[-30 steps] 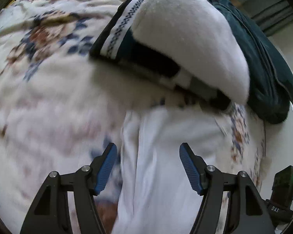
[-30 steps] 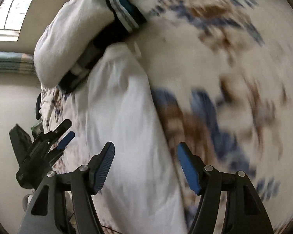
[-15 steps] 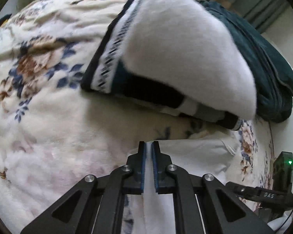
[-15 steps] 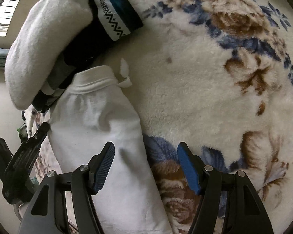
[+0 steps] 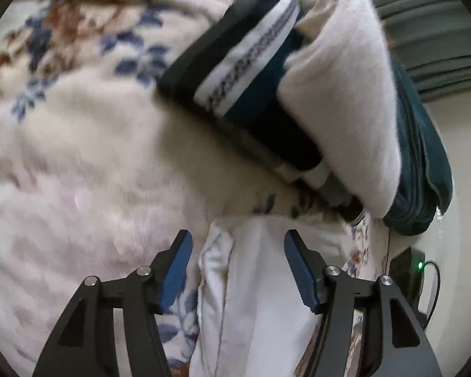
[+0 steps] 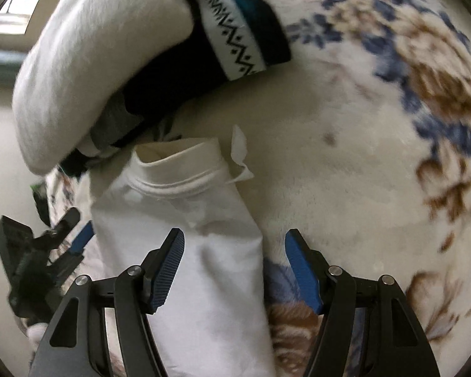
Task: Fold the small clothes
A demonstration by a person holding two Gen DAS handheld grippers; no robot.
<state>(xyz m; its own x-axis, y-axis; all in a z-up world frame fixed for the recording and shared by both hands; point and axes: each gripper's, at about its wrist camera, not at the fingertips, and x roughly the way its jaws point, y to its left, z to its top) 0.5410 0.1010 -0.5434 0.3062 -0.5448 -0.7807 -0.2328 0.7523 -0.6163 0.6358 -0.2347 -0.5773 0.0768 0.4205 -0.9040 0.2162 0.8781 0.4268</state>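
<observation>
We see a white cotton garment with a ribbed collar point(image 6: 179, 251) lying folded into a long strip on a cream plush blanket printed with blue and brown flowers point(image 6: 345, 163); it runs from the centre to the bottom of the right wrist view. Its collar end points at a folded stack of dark, teal and white fleece clothes point(image 6: 141, 62) in the upper left.

Our right gripper point(image 6: 234, 270) hangs over the strip's right edge, its blue-padded fingers point(image 6: 168, 270) spread wide and pressing nothing.

In the left wrist view our left gripper point(image 5: 237, 271) is opening, and the white cloth point(image 5: 254, 282) lies between its fingers, apart from both pads. The left gripper point(image 6: 56, 245) also shows at the lower left of the right wrist view, beside the strip's far edge.
</observation>
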